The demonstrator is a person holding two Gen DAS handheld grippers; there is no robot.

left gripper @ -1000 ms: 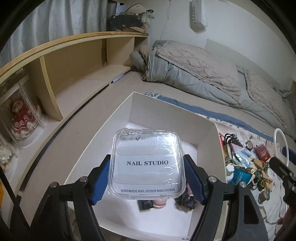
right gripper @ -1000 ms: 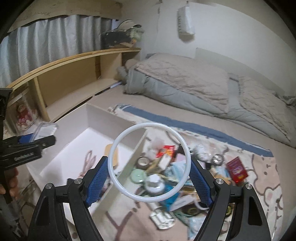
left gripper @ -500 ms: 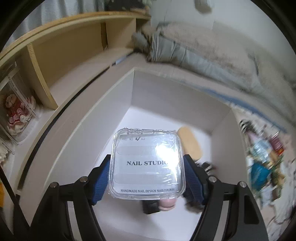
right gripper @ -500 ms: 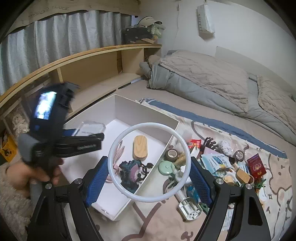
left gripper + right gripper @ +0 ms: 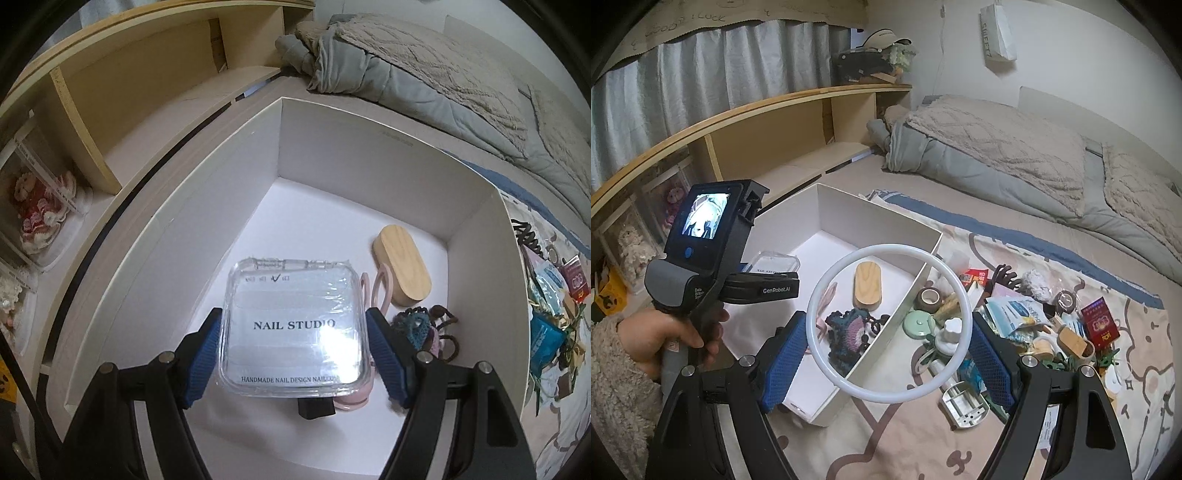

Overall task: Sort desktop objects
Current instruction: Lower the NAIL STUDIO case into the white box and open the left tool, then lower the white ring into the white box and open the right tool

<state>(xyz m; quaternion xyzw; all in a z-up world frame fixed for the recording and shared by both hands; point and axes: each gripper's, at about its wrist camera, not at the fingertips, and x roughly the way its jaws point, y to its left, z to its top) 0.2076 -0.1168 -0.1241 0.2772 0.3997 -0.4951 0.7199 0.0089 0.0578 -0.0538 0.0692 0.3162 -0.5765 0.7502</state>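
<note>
While over box [image 5: 369,147], nail case [image 5: 291,328] clamped in left gripper [image 5: 293,350].

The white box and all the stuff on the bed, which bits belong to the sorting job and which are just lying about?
Part of the job:
- white box
- clear nail case in the left hand-held gripper
- white ring in the right hand-held gripper
- unsorted pile on the mat

Just lying about:
- grey duvet
- wooden shelf
- curtain
</note>
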